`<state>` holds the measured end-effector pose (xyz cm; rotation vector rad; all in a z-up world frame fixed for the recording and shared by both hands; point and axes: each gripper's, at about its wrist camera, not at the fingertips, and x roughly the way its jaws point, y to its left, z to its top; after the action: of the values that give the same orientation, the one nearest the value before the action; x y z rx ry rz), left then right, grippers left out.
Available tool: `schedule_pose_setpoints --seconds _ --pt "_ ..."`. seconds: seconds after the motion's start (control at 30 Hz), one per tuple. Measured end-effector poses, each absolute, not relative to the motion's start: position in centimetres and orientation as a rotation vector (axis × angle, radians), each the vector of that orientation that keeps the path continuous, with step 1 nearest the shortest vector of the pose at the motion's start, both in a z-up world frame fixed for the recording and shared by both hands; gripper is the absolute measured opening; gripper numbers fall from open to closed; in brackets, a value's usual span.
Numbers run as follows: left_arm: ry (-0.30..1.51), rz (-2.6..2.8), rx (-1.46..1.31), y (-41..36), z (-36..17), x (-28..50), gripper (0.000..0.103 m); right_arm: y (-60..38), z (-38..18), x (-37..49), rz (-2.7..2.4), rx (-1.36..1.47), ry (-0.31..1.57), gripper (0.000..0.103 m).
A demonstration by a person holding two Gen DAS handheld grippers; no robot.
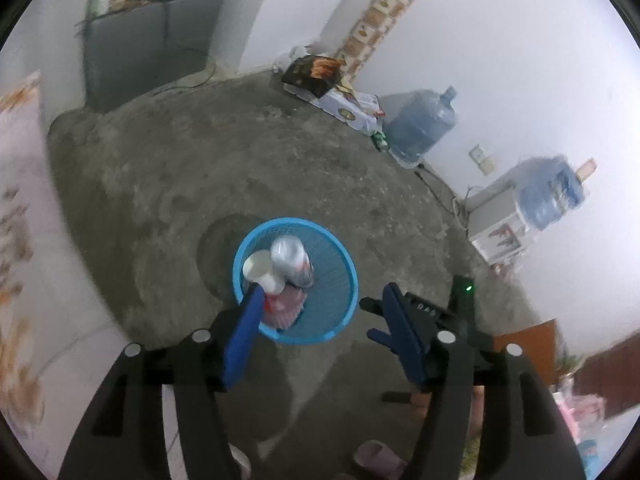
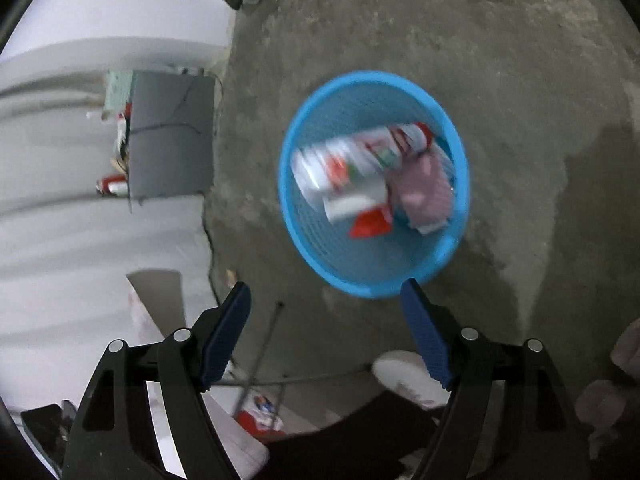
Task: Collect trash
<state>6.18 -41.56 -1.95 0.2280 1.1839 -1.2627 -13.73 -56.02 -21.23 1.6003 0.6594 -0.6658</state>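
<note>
Drop step: both sets of tongs stand spread and empty above the blue basket (image 1: 340,280).

Nearest the cameras, the left tongs (image 1: 320,300) stand apart with nothing between the pads, one blue finger overlapping the basket's near rim in the left wrist view; the right tongs (image 2: 326,294) are likewise spread wide and hold nothing, one fingertip just at the basket's near edge in that view. Beyond them, the basket stands upright on the concrete floor (image 1: 240,152) and contains a white cup (image 1: 258,268), a clear plastic bottle (image 1: 290,260) and pink wrapping (image 2: 424,188), blurred in both views. The deposit appears complete. The next move calls for locating further trash on the floor; candidates lie well apart near the far wall, by the water jug (image 1: 424,120).
</note>
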Motion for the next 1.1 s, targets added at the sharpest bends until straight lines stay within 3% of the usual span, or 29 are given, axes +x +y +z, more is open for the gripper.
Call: schedule_pose_setpoints --seconds 0.23,0.5,0.83,1.1 --pt "1.094 -1.221 0.134 -33.6 2.1 7.3 0.071 -53.9 -19.2 -14.4 -0.667 1.518 0.697 0.074" --pt "0.967 -1.093 0.052 -21.4 5.3 8.5 0.085 -51.0 -11.6 -9.7 -0.505 1.266 0.713 0.073" --pt "0.856 -0.817 -0.007 -5.9 5.2 10.8 0.092 -40.7 -4.3 0.7 -0.202 0.977 0.800 0.074" --pt "0.857 -0.703 -0.131 -0.2 5.3 12.6 0.092 -30.4 -1.1 7.8 -0.076 0.721 0.905 0.077"
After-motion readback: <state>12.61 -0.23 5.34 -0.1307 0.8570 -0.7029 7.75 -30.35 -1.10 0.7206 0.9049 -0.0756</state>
